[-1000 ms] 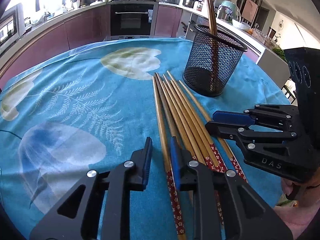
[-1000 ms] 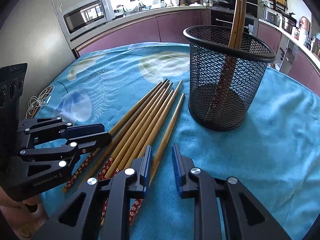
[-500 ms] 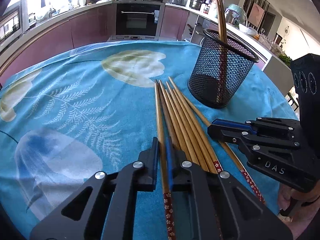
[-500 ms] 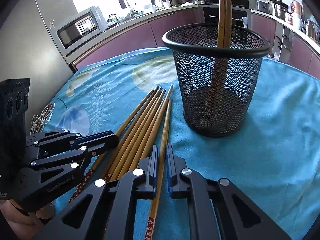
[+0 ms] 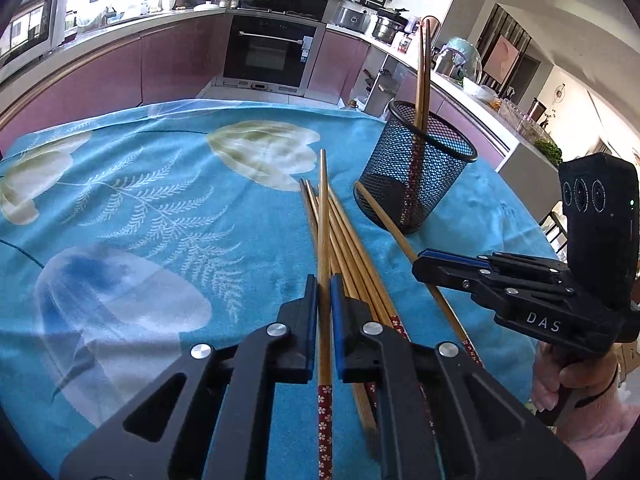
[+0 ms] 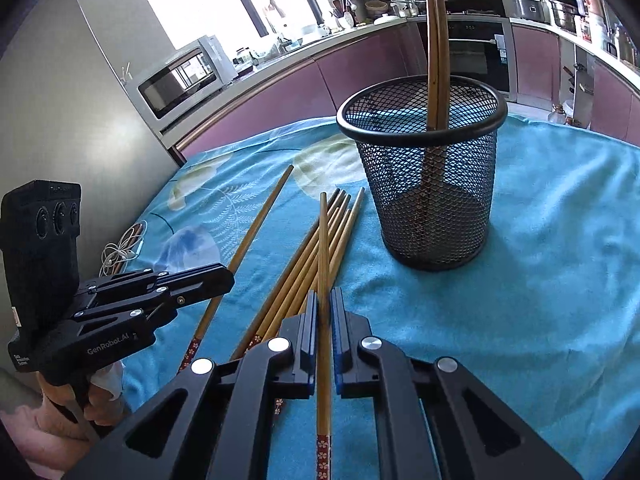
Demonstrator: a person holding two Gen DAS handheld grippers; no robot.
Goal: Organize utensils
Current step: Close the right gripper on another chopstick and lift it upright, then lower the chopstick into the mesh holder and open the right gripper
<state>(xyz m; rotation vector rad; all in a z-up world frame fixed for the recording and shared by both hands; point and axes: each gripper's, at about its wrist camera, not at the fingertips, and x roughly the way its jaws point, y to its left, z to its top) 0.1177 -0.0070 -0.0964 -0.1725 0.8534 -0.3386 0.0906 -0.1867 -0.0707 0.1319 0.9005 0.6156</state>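
Below, the left tongs (image 5: 324,300) are clamped on one wooden chopstick with a red floral end (image 5: 323,240), angled downward over the blue floral-clothed table (image 5: 140,216); the right tongs (image 6: 324,312) likewise pinch a second such chopstick (image 6: 322,248). Remaining loose chopsticks (image 5: 352,256) lie beside the black mesh cup (image 5: 416,184).

Sunlit kitchen: mauve cabinets (image 5: 120,68), built-in oven (image 5: 272,54), bright window (image 6: 224,0).
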